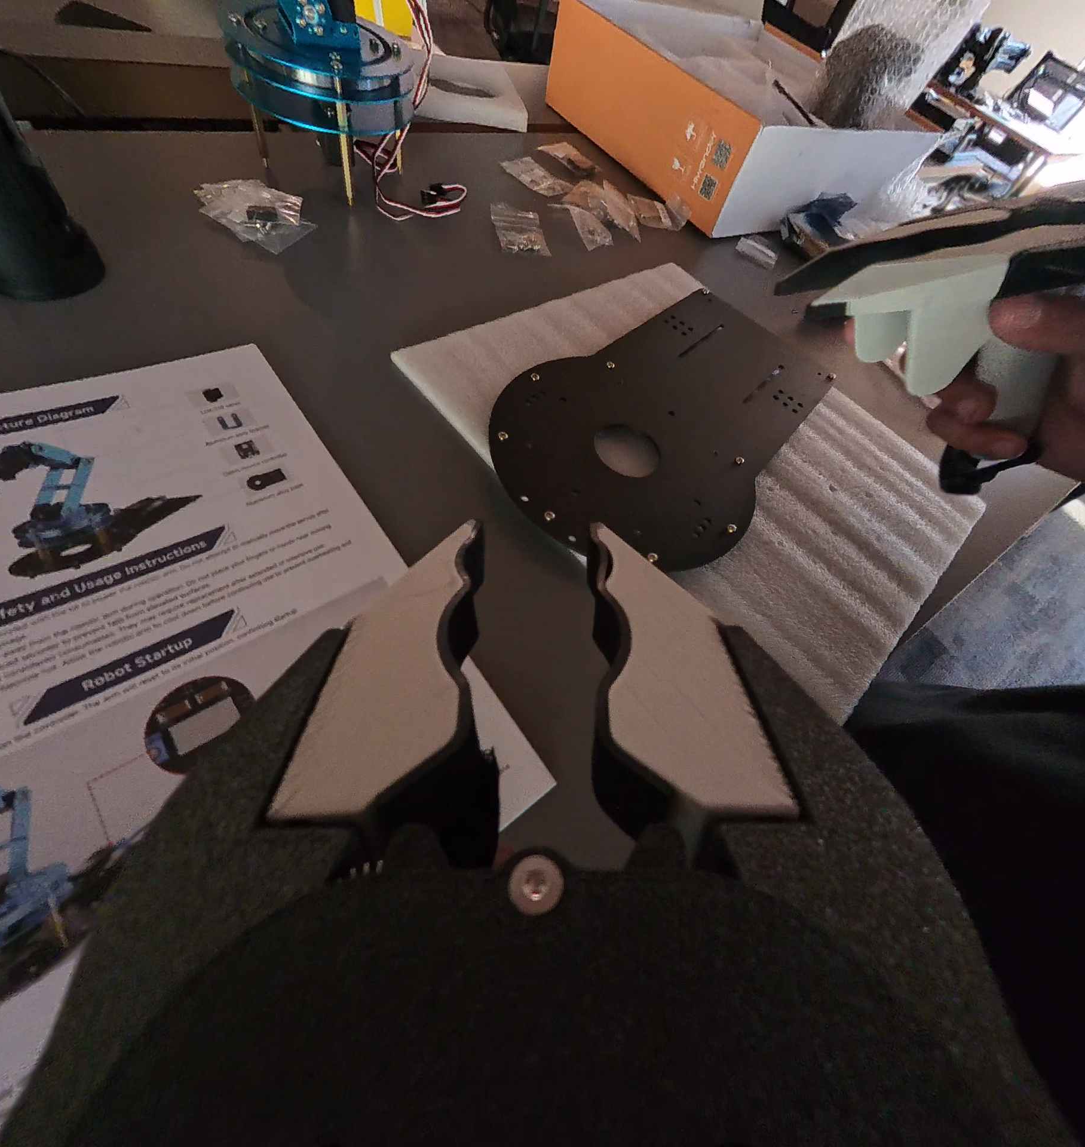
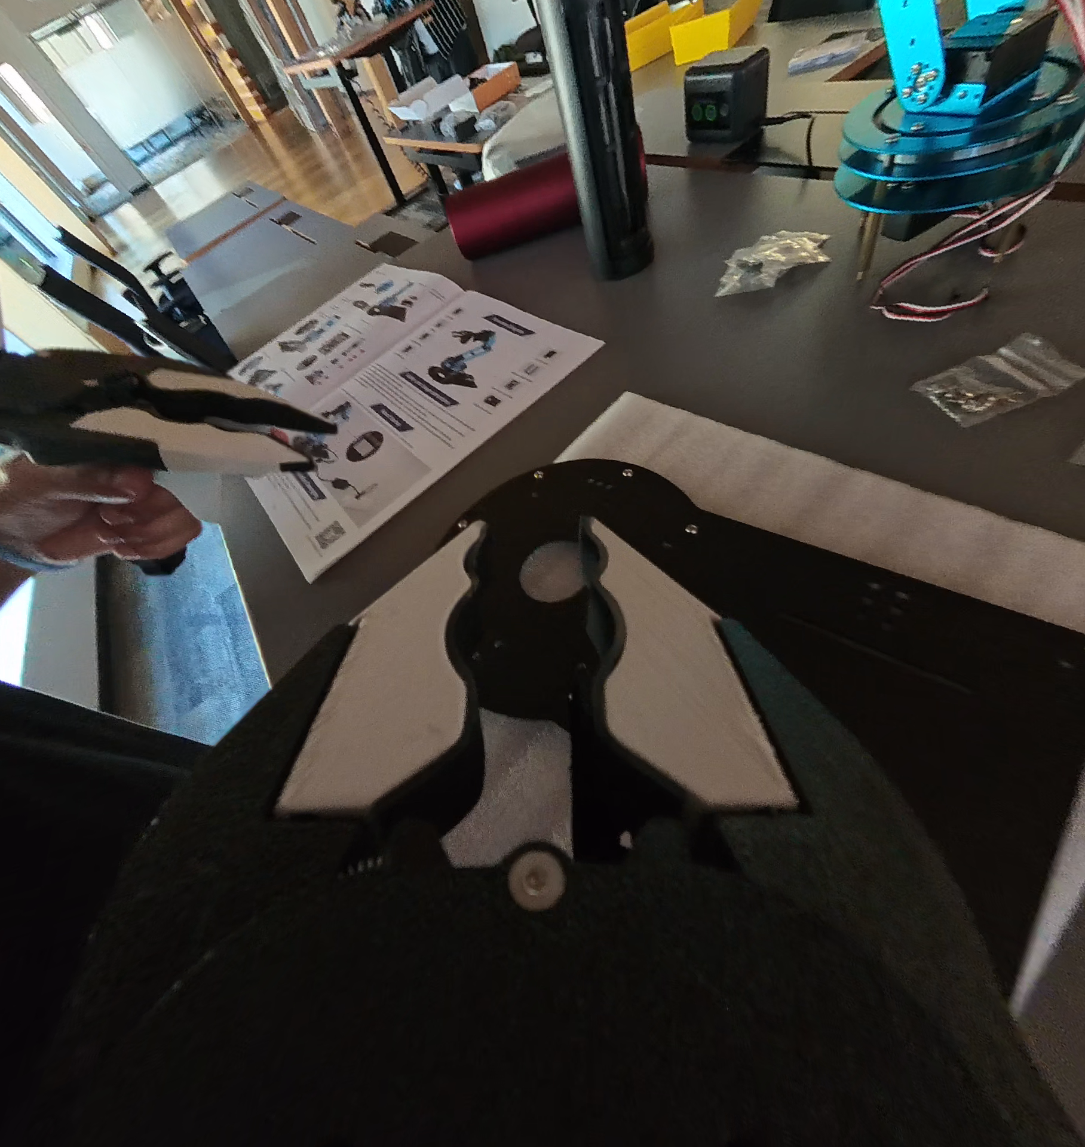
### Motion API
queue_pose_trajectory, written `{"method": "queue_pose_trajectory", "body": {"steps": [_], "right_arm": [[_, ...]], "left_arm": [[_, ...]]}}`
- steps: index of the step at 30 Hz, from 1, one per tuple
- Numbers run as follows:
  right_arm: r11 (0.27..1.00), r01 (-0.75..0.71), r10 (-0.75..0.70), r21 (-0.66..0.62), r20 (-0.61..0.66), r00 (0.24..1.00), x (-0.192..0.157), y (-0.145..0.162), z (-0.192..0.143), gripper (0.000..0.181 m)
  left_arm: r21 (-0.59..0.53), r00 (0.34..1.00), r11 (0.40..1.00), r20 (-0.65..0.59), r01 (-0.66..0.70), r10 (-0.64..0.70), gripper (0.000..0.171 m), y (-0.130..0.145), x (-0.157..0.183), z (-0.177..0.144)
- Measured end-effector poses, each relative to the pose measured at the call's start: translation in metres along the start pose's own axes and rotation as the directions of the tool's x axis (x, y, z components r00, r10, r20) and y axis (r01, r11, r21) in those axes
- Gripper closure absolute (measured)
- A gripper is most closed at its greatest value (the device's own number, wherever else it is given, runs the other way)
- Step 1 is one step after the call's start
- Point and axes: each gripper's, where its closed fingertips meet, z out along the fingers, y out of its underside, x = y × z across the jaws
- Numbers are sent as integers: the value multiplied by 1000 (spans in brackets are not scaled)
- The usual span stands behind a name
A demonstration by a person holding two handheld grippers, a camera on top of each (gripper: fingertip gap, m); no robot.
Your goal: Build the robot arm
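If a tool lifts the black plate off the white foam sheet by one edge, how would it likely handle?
The black plate looks thin and flat, so probably stiff, not floppy. Lying flush on the foam sheet, its edge may be hard to get under. Its smooth face could slip.

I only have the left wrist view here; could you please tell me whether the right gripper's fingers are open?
Observer: Yes, the right gripper is open, above the black plate.
Operator: Which part of the plate is it over?
Observer: The plate's round hole shows between its fingers.
Operator: Thank you. Is anything near the tall bottle that I cannot see?
Observer: A dark red cylinder lies on its side beside the black bottle.
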Motion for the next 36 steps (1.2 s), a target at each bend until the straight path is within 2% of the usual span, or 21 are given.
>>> {"method": "queue_pose_trajectory", "body": {"steps": [7,11,13,15,18,20,24,27,31,36], "right_arm": [[995,22,-33,-97,-114,993,42,29,-38,153],[985,34,-60,-171,-150,987,62,49,-53,149],[967,85,-122,-239,-143,982,66,64,-57,144],[943,170,-215,-286,-134,967,68,74,-57,139],[885,311,-362,-347,-89,928,64,81,-50,134],[826,411,-464,-386,-52,884,62,86,-43,134],[735,535,-581,-416,20,814,58,94,-29,134],[702,591,-640,-396,12,768,58,90,-25,135],[650,660,-702,-378,35,711,52,92,-22,151],[557,717,-759,-419,93,644,48,97,-18,163]], "left_arm": [[-147,992,981,6,-128,130,140,22,1,18],[-189,989,971,-27,-150,147,140,30,16,32],[-212,976,953,-52,-217,211,139,32,26,41],[-236,936,906,-103,-352,337,139,32,41,49],[-251,822,782,-186,-570,539,136,28,60,63],[-243,773,735,-238,-633,588,134,24,69,74],[-257,780,744,-330,-616,532,130,21,74,83],[-273,778,734,-322,-622,539,127,25,66,73],[-280,759,706,-291,-650,583,127,38,63,64],[-231,757,723,-269,-651,596,127,36,75,69]]}}
